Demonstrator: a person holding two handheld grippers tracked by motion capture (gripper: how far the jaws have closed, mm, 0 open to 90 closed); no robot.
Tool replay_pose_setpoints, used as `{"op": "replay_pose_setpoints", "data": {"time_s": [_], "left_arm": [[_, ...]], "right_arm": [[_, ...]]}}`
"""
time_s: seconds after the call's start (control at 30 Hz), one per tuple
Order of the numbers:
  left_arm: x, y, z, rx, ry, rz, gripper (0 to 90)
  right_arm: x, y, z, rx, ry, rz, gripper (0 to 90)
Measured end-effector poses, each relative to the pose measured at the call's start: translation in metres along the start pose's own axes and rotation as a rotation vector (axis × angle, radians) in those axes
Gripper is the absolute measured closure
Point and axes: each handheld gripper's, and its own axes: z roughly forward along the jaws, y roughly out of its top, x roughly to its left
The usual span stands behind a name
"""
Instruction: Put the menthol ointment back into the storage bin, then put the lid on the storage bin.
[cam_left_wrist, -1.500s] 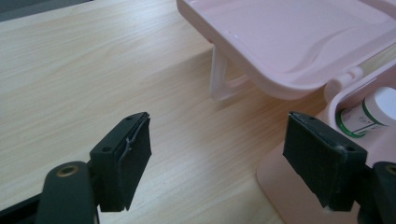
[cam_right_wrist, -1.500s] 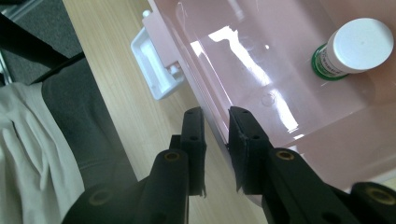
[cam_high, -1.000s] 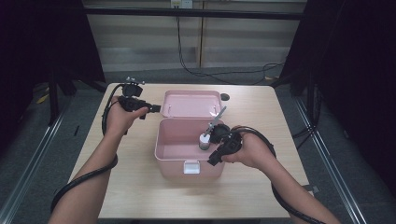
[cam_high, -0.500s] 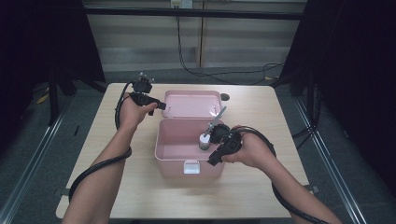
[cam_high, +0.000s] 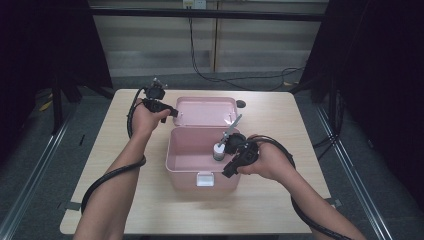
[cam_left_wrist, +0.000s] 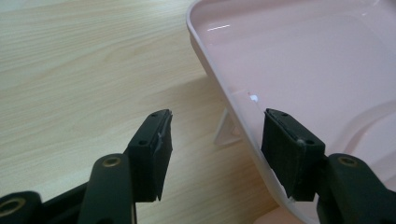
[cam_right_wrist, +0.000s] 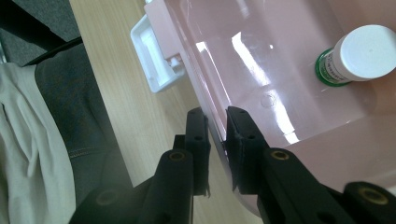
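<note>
Left gripper view, left tongs (cam_left_wrist: 212, 140) apart, closing astride lid rim (cam_left_wrist: 219, 88), right tongs (cam_right_wrist: 217, 128) clamped on box wall (cam_right_wrist: 205, 93).

- The box (cam_high: 200, 165) is set near the middle of the table (cam_high: 280, 120), its latch (cam_high: 204, 178) on the near wall
- The lid (cam_high: 205, 111) is laid open behind the box
- The bottle (cam_high: 219, 151) is stood upright in the box, toward its right side
- The left gripper (cam_high: 172, 113) is placed at the lid's left edge, the rim lying between its jaws
- The right gripper (cam_high: 228, 172) is placed at the box's near right, one jaw on either side of the wall
</note>
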Motion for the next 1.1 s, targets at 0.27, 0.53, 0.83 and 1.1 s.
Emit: {"op": "replay_pose_setpoints", "data": {"time_s": [0.27, 0.53, 0.83, 1.1], "left_arm": [[0.000, 0.004, 0.005, 0.004, 0.008, -0.014, 48.2], [-0.001, 0.007, 0.010, 0.010, -0.004, -0.038, 53.1], [-0.002, 0.013, 0.008, 0.010, -0.005, -0.048, 61.4], [-0.002, 0.017, 0.011, 0.035, -0.016, -0.068, 70.5]], "right_arm": [[-0.001, -0.001, 0.001, -0.004, 0.003, 0.001, 79.4], [-0.002, -0.001, 0.001, 0.003, 0.007, -0.010, 79.4], [-0.002, 0.000, 0.002, 0.006, 0.007, -0.012, 79.4], [-0.002, 0.001, 0.002, 0.010, 0.009, -0.003, 79.4]]}}
